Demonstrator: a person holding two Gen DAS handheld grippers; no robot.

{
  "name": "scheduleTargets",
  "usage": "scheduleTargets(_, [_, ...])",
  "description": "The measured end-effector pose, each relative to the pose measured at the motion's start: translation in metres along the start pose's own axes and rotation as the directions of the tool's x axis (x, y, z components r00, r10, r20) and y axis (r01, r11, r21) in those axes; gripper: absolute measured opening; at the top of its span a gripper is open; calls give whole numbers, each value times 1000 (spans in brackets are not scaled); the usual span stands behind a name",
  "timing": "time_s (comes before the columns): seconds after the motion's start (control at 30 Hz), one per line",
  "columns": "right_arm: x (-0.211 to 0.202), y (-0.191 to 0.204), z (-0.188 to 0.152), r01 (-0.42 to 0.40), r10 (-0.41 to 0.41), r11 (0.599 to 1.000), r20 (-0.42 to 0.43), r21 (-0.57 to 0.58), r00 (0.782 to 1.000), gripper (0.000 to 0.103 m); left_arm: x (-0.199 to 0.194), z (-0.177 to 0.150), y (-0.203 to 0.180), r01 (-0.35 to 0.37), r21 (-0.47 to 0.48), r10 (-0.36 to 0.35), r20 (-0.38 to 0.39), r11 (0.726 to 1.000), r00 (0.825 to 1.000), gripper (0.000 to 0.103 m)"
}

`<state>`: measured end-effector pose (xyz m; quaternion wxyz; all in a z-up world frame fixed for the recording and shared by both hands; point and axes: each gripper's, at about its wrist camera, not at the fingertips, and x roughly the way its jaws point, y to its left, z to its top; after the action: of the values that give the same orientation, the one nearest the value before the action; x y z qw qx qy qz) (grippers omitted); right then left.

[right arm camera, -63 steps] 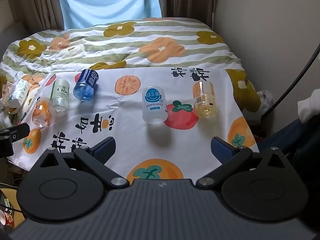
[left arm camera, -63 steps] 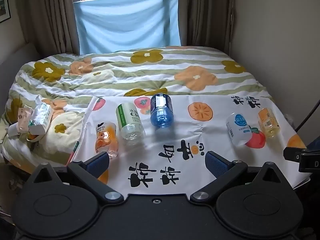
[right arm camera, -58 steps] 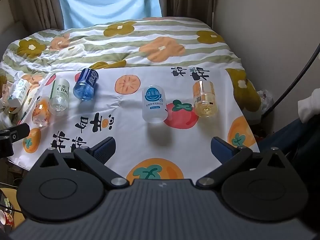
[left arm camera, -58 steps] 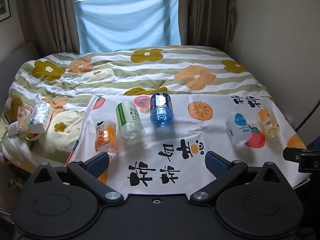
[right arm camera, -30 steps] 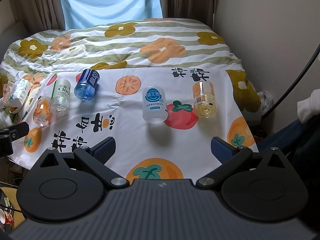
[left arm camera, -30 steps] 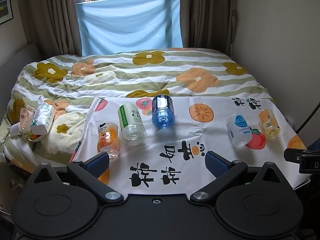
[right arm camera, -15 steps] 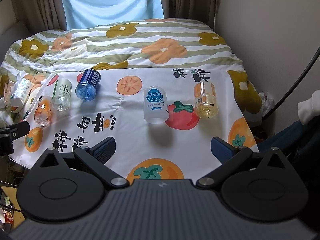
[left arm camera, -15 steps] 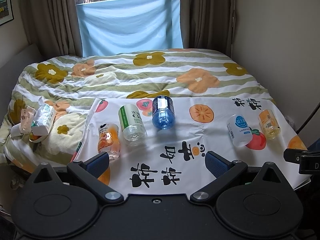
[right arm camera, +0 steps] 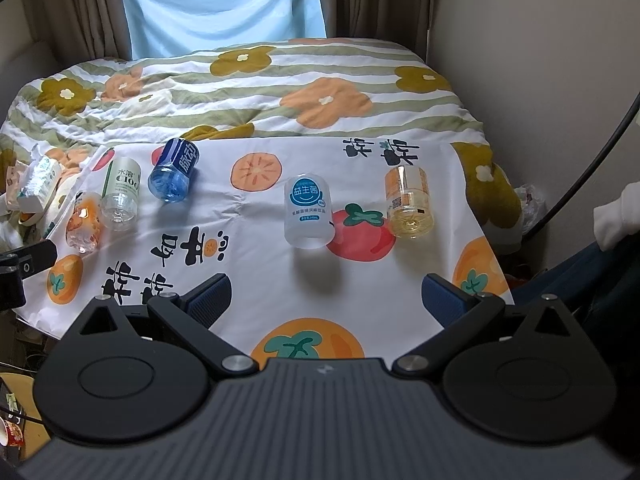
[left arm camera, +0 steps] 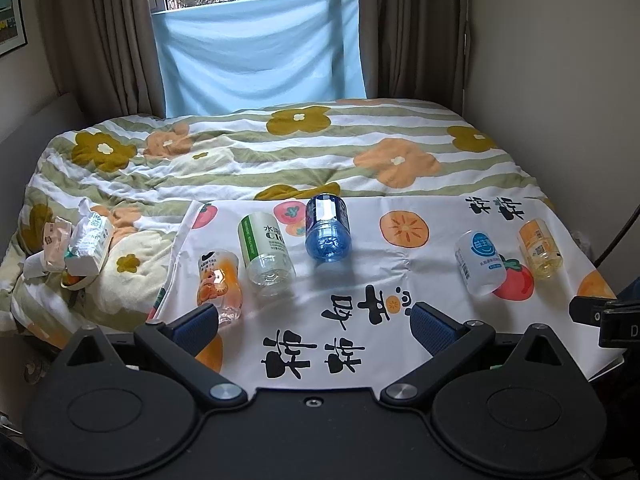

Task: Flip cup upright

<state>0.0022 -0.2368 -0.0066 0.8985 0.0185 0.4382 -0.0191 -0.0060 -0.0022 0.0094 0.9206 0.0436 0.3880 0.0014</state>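
Observation:
Several cut-bottle cups lie on a white fruit-print cloth (left arm camera: 360,280) on the bed. From left in the left wrist view: an orange bear-print cup (left arm camera: 220,286), a clear green-label cup (left arm camera: 266,254), a blue cup (left arm camera: 328,228), a white blue-label cup (left arm camera: 479,262) and a yellow cup (left arm camera: 540,248). The right wrist view shows the same white cup (right arm camera: 308,212), yellow cup (right arm camera: 409,202) and blue cup (right arm camera: 175,170). My left gripper (left arm camera: 314,322) is open and empty above the cloth's near edge. My right gripper (right arm camera: 326,294) is open and empty, short of the white cup.
A flowered striped quilt (left arm camera: 300,152) covers the bed behind the cloth. Crumpled packets (left arm camera: 76,240) lie at the bed's left edge. A wall (right arm camera: 540,60) runs along the right side. Curtains and a blue sheet (left arm camera: 260,48) hang at the window.
Both grippers have lifted and tilted slightly, so the scene sits a little lower in view. The cups have not moved. Both grippers stay open.

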Motion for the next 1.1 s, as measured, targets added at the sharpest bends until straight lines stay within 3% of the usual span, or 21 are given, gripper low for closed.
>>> scheduleTargets(1.1, [0,-1,1,-1,1,1000,-8,4,1000,103,7,0,4,9,-8,-10,-25,1000,1000,103])
